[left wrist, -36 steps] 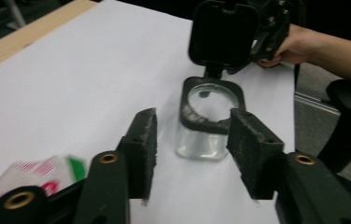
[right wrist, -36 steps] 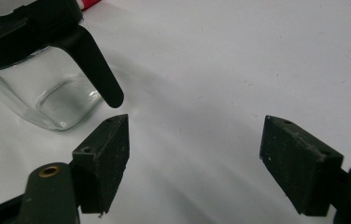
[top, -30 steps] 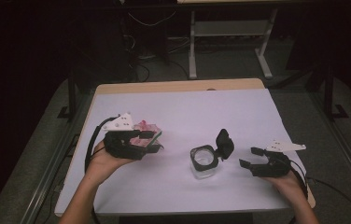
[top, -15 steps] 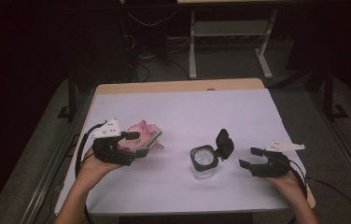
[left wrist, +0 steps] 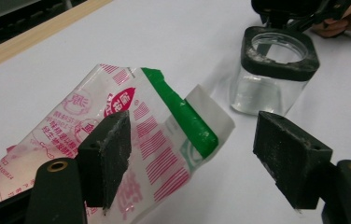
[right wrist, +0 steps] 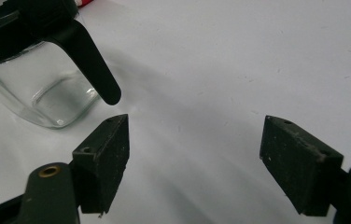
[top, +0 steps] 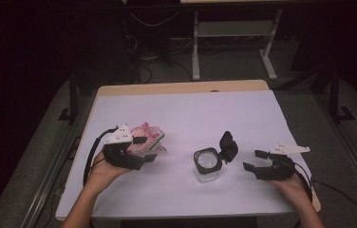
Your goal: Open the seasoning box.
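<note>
Pouch (top: 147, 138), pink-printed, lay at left-centre of the high view, long axis slanting toward the open-lidded glass jar (top: 208, 165), just beyond the left gripper (top: 143, 149), both jaws apart, right gripper (top: 255, 160) likewise open.

The surface (top: 186, 114) was a rectangular table covered by a white sheet, with a strip of bare wood showing along its far edge (and again at the near right corner). Two things lay directly on it. A pink-and-white printed packet (top: 146, 138) with a green strip at its torn end (left wrist: 117, 135) lay flat at the left of the sheet. A square clear glass jar (top: 207, 165) stood upright near the middle (left wrist: 271, 70), its black hinged lid (top: 228, 146) tipped open and back. Packet and jar stood apart, with bare white sheet between them.
</note>
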